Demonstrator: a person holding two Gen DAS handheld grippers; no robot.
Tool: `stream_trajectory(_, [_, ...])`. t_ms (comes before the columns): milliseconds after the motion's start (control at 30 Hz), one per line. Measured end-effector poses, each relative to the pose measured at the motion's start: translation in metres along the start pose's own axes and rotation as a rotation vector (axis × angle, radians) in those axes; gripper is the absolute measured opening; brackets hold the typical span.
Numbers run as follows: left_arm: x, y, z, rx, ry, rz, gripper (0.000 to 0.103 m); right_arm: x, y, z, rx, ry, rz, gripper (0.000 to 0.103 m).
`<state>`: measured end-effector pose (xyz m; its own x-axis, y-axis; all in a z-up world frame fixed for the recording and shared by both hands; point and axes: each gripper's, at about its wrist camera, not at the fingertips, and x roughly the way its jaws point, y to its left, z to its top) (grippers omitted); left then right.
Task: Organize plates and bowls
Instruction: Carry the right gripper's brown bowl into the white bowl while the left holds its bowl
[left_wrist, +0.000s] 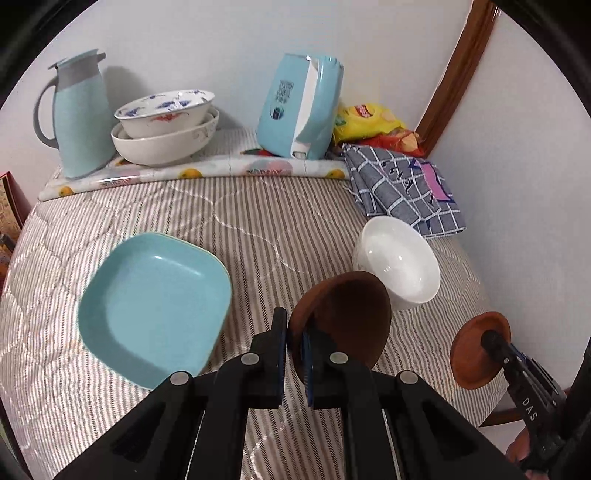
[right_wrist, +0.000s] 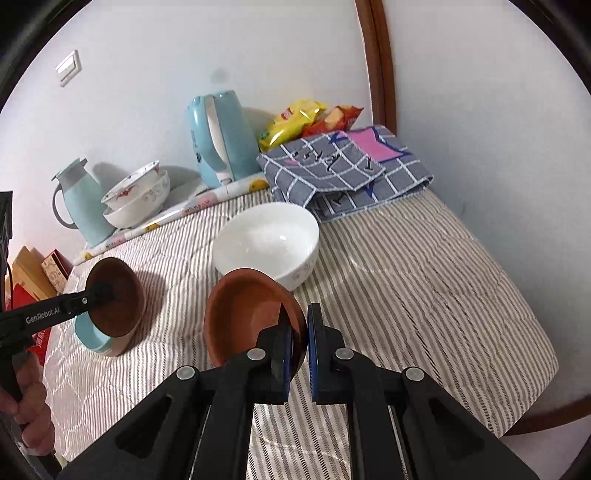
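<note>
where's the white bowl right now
The white bowl sits on the striped cloth at centre of the right wrist view, just in front of the checked towel and behind the brown dish in the right claw.

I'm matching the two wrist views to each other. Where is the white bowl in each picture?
Left wrist view: the white bowl sits right of centre, just behind the brown bowl held in the left gripper.
Right wrist view: the white bowl sits at centre, just behind the brown bowl held in the right gripper.
Shared landmark: the checked cloth behind it.
</note>
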<state>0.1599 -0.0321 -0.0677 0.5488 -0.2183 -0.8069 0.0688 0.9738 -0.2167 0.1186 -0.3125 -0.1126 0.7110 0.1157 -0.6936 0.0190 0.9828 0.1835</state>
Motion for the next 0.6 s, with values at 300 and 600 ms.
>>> stream_trajectory(300, [-0.018, 0.01, 0.001, 0.006, -0.031, -0.004, 0.008, -0.011, 0.011, 0.013, -0.023, -0.038, -0.018, 0.008])
stream_trajectory(600, [-0.026, 0.022, 0.007, -0.006, -0.056, 0.008, 0.008, -0.009, 0.022, 0.024, -0.028, -0.048, -0.023, 0.008])
